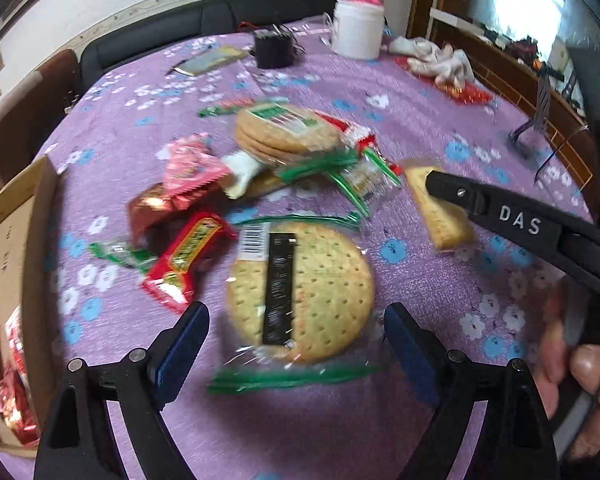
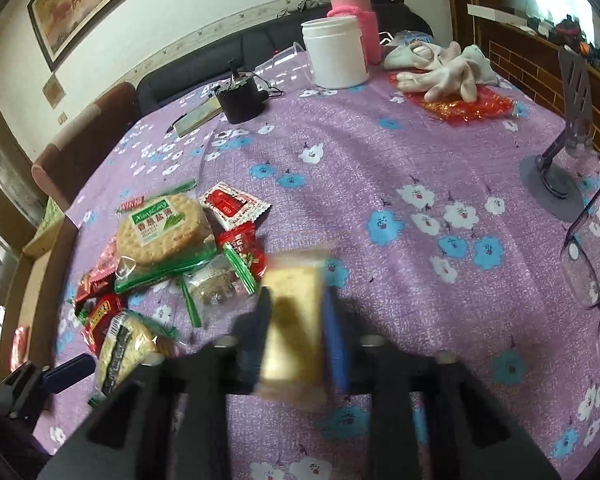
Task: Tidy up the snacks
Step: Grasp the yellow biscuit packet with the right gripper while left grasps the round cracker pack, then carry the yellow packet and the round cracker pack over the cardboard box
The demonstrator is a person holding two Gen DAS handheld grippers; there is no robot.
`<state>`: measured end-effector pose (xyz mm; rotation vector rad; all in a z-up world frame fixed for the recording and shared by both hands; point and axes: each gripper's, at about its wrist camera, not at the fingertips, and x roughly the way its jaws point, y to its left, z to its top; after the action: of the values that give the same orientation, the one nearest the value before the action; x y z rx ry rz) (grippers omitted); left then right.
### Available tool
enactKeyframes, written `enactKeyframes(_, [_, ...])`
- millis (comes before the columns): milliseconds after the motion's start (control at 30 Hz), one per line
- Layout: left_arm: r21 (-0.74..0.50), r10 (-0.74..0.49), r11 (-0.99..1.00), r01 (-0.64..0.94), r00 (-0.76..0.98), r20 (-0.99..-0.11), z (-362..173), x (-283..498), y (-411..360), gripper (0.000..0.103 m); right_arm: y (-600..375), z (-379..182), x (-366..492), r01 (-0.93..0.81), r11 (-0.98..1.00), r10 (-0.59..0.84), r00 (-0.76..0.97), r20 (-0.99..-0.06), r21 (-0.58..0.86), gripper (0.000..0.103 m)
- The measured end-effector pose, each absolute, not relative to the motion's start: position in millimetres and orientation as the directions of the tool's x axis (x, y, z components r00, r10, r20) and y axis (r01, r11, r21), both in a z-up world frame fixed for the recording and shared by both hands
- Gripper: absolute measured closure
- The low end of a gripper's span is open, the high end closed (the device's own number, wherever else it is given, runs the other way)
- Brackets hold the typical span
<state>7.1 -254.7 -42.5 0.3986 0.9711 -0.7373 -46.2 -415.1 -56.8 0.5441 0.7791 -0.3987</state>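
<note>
Blue-padded fingers of the left gripper stand wide apart low in the left wrist view, bracketing a round cracker pack in clear wrap with a green sealed end; the pads do not touch it. Off toward the tabletop's left edge sits a cardboard box with red packets already in it, which I judge to be the destination for the snacks. Between box and cracker lies a red-and-yellow candy wrapper, and beyond it the loose pile: a pink packet and a stacked round cracker pack with a green label. To the right, the right gripper is closed on a rectangular biscuit pack, its pads pressing the two long sides, with the pack lying just above the purple flowered tablecloth. For the left side, a good grasp means lowering until the pads straddle the cracker's widest line, centring so both pads meet the rim together, then closing gently, since the crackers look brittle and the wrap slippery. The right should lift its biscuit clear before crossing over the pile toward the box.
</note>
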Motion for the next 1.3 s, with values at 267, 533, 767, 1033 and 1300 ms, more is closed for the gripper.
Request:
enactKeyframes(267, [-0.033,-0.413,0.726,0.687,0.397,-0.820,-43.3,10.9,-234.0,0.024,-407.5,-55.7,-43.4,0.504,0.813,-0.125,0.637,-0.760,0.289,0.086])
enactKeyframes(533, [-0.065,-0.471,0.739,0.671,0.444,-0.762,-29.1,0.9,-188.8,0.024,-376.4,-61.2,-30.8,0.471,0.874,-0.204,0.579,-0.790,0.120,0.043])
enactKeyframes(767, [-0.046,-0.480,0.764,0.643,0.520,-0.706,-24.0,-4.0,-175.1,0.024,-375.5,-59.1,-38.7,0.486,0.865,-0.212,0.583,-0.784,0.128,0.069])
enactKeyframes(1033, [-0.090,-0.498,0.782,0.616,0.532,-0.685,-22.4,0.4,-165.2,0.024,-378.5,-37.5,-52.9,0.457,0.852,-0.183,0.716,-0.673,0.254,0.069])
enactKeyframes(1300, [-0.083,-0.491,0.791,0.607,0.547,-0.678,-21.9,-0.8,-165.1,0.024,-328.6,-24.5,-41.8,0.269,0.942,-0.093,0.783,-0.615,0.199,0.069])
